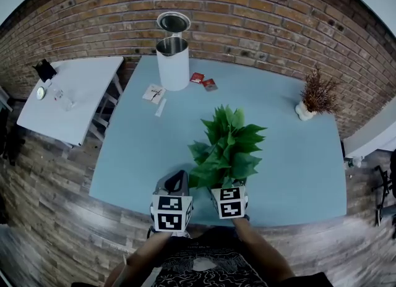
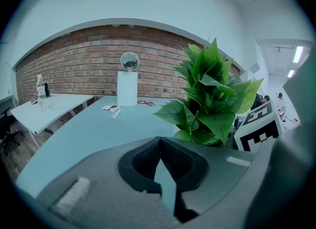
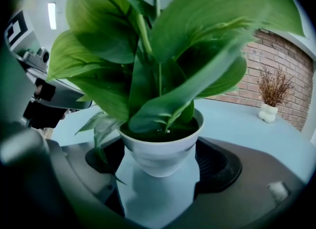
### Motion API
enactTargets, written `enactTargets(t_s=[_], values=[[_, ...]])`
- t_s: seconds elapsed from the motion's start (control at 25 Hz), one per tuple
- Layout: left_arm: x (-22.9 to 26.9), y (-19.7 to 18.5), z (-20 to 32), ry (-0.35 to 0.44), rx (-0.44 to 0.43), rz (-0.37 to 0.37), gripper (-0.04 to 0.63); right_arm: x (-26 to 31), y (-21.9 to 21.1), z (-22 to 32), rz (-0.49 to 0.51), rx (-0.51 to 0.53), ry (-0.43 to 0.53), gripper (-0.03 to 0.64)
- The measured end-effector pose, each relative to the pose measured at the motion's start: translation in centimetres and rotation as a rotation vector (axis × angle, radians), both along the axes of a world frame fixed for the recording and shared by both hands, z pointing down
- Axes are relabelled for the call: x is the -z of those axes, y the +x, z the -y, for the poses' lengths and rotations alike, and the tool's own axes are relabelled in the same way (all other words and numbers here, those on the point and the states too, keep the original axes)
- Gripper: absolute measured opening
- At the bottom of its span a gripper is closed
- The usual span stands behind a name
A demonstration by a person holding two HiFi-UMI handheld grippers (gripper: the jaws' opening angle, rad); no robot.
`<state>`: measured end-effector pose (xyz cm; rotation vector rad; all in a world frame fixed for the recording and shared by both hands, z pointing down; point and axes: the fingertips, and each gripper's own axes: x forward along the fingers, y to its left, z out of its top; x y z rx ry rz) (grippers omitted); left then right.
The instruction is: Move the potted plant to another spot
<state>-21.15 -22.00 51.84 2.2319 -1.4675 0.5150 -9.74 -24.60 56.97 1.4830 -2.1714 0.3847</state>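
Note:
The potted plant (image 1: pixel 226 146) has broad green leaves and a white pot (image 3: pixel 160 151). It stands near the front edge of the light blue table (image 1: pixel 297 156). My right gripper (image 3: pixel 159 160) is shut on it, with a dark pad against each side of the pot. In the head view the right gripper (image 1: pixel 228 188) is partly under the leaves. My left gripper (image 1: pixel 178 180) hangs just left of the plant, its pads (image 2: pixel 148 156) meeting at the tips with nothing between them. The left gripper view has the plant (image 2: pixel 210 95) to its right.
A tall white canister (image 1: pixel 173 57) with its lid up stands at the table's far side, with small packets (image 1: pixel 204 81) and a card (image 1: pixel 153 93) near it. A dried plant in a white vase (image 1: pixel 307 109) sits far right. A white side table (image 1: pixel 74 94) stands to the left.

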Motion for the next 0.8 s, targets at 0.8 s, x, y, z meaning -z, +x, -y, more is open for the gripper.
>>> enactTargets(t_s=[0.8], values=[[-0.1, -3.8, -0.5, 0.011, -0.014, 0.006, 0.0, -0.2, -4.4, 0.3, 0.025, -0.02, 0.015, 0.446]])
